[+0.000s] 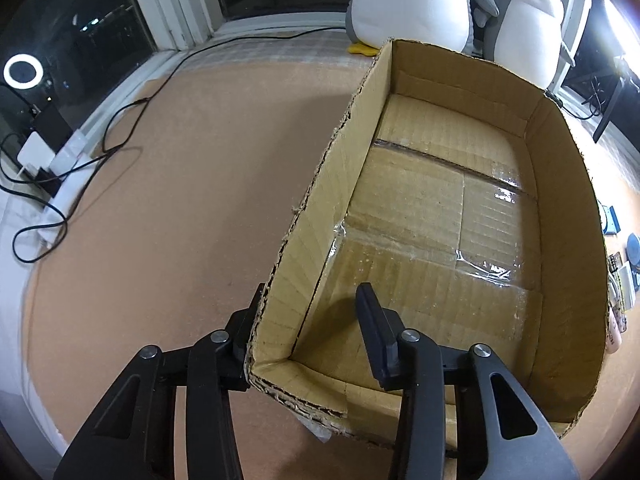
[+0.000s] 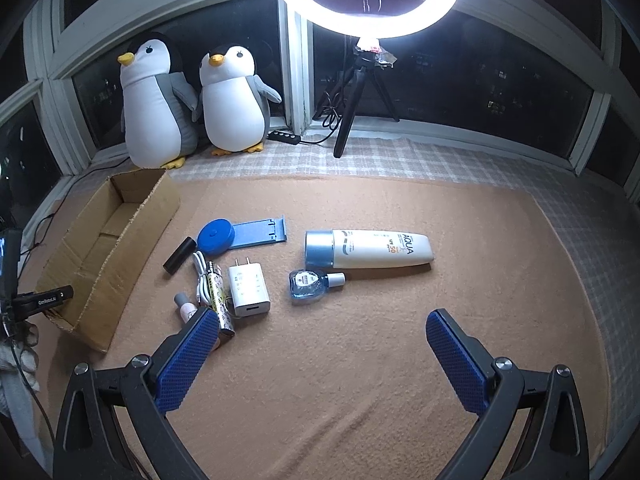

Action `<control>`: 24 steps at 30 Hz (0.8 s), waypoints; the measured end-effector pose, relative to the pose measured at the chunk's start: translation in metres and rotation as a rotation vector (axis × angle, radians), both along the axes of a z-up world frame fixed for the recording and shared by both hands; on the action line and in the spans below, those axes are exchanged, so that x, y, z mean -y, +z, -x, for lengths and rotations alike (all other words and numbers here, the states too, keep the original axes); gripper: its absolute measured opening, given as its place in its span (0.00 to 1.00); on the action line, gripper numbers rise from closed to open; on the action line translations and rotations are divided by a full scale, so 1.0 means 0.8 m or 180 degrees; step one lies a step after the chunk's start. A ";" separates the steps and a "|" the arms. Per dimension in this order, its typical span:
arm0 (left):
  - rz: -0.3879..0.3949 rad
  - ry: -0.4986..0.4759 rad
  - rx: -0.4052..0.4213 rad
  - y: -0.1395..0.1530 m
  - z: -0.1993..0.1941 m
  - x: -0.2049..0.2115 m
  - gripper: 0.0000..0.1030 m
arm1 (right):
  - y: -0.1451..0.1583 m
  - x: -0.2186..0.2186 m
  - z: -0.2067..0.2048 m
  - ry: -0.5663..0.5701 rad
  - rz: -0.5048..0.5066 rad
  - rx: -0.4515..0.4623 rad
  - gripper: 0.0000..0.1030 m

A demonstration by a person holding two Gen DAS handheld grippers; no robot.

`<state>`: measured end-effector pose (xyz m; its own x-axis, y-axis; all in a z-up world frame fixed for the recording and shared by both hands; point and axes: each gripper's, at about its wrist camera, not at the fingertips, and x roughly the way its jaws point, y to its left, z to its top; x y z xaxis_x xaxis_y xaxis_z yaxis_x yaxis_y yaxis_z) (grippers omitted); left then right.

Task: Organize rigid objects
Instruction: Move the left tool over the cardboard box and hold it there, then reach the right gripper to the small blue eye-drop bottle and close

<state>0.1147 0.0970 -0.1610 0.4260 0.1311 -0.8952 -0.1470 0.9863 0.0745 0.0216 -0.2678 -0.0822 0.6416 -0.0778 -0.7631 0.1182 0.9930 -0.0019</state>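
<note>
An open cardboard box (image 1: 568,216) lies on the tan mat, with nothing inside it; it also shows in the right wrist view (image 2: 108,264). My left gripper (image 1: 312,300) is open and straddles the box's near left wall, one finger outside and one inside. My right gripper (image 2: 320,324) is open and empty above the mat. Ahead of it lie a white sunscreen bottle (image 2: 368,249), a small blue bottle (image 2: 308,286), a white charger (image 2: 249,289), a white cable (image 2: 201,276), a patterned tube (image 2: 220,300), a pink bottle (image 2: 185,307), a black cylinder (image 2: 179,255), a blue round case (image 2: 216,236) and a blue stand (image 2: 262,232).
Two plush penguins (image 2: 192,100) sit by the window behind the box. A ring light on a tripod (image 2: 352,112) stands at the back. Black cables (image 1: 100,152) and a power strip lie left of the mat. Bare mat (image 2: 500,264) lies to the right.
</note>
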 end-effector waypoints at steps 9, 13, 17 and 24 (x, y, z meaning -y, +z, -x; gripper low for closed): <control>-0.0010 -0.0013 0.0012 0.000 0.000 0.001 0.40 | -0.026 0.029 -0.026 -0.0033 -0.0133 -0.0110 0.90; -0.0014 -0.0011 0.0009 0.001 0.000 0.001 0.40 | -0.041 0.043 -0.040 -0.0043 -0.0209 -0.0194 0.85; -0.0019 -0.0007 0.0015 0.001 -0.001 0.001 0.40 | -0.053 0.054 -0.051 -0.0039 -0.0302 -0.0268 0.78; -0.0013 -0.0003 0.0018 0.001 -0.001 0.002 0.40 | -0.072 0.057 -0.082 0.0129 -0.0477 -0.0398 0.66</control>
<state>0.1154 0.0954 -0.1605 0.4313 0.1343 -0.8922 -0.1464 0.9862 0.0776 0.0871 -0.3137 -0.1396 0.5414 0.0667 -0.8381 0.0863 0.9872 0.1343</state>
